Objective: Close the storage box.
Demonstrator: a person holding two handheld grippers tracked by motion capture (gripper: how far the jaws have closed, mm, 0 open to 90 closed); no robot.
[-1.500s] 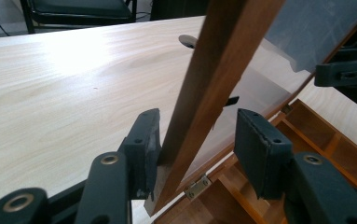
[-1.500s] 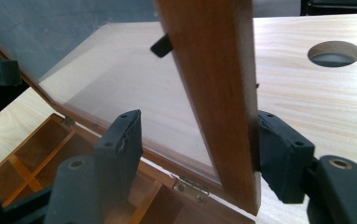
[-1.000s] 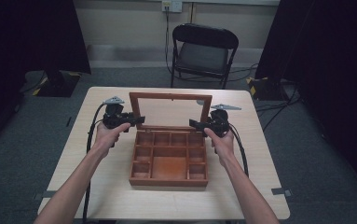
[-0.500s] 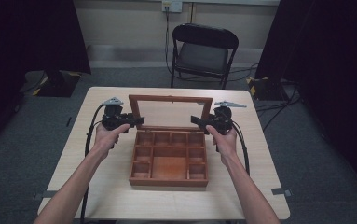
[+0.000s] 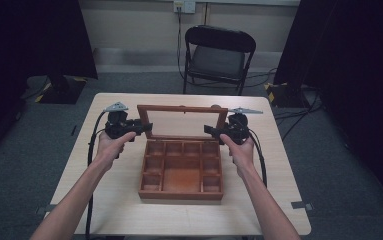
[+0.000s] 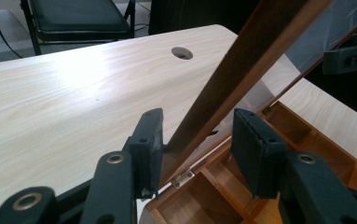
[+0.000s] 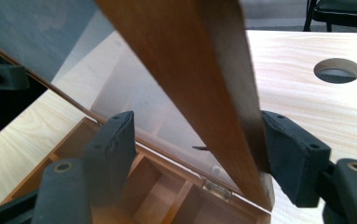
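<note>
A brown wooden box (image 5: 181, 196) with several empty compartments sits mid-table. Its glass-paned lid (image 5: 181, 108) stands raised at the back on small hinges (image 6: 181, 178). My left gripper (image 5: 146, 127) reaches in from the left and straddles the lid's left rail (image 6: 241, 60). One pad (image 6: 150, 144) rests against the wood and the other stands clear of it. My right gripper (image 5: 209, 131) straddles the right rail (image 7: 190, 60) in the same way. Its outer pad (image 7: 290, 156) lies against the wood, and the inner one is well apart. Both grippers are open.
The light wooden table (image 5: 104, 200) has a round cable hole (image 6: 181, 52) behind the box. A black folding chair (image 5: 219, 55) stands beyond the far edge. Dark curtains hang at both sides, and cables lie on the floor at the right.
</note>
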